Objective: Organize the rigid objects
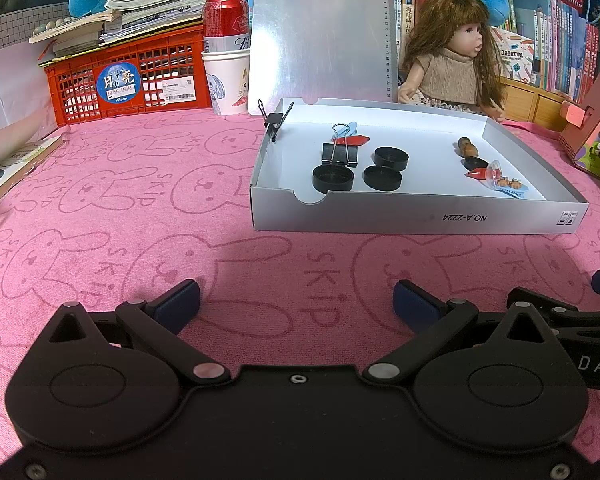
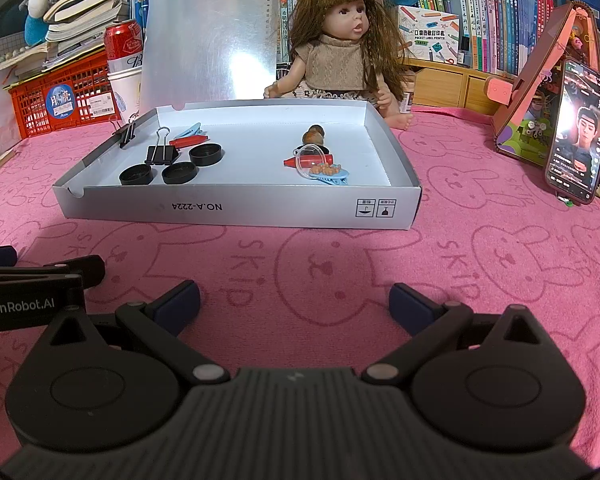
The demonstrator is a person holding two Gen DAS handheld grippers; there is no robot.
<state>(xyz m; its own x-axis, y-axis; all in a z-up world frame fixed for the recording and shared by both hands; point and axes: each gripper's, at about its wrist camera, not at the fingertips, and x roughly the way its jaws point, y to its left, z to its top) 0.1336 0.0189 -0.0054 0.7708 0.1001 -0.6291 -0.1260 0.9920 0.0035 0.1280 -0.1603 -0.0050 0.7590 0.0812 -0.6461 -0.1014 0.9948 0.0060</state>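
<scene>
A shallow grey cardboard box (image 1: 420,216) (image 2: 236,210) lies on the pink cloth ahead of both grippers. Inside on the left are three black round caps (image 1: 333,178) (image 2: 136,174), a black binder clip (image 1: 340,152) (image 2: 162,154) and a red and a blue clip (image 1: 352,136) (image 2: 188,136). On the right lie a brown wooden piece (image 1: 467,147) (image 2: 314,134), a red piece, a clear ring (image 2: 312,160) and a blue hair clip (image 1: 512,188) (image 2: 330,174). Another black binder clip (image 1: 274,120) (image 2: 126,130) grips the box's left wall. My left gripper (image 1: 296,300) and right gripper (image 2: 294,300) are open and empty, short of the box.
A doll (image 1: 456,52) (image 2: 340,40) sits behind the box beside a metal sheet (image 1: 320,36). A red crate (image 1: 128,80), a red can in paper cups (image 1: 224,48) and books stand at the back left. A phone (image 2: 578,132) leans on a pink stand at the right.
</scene>
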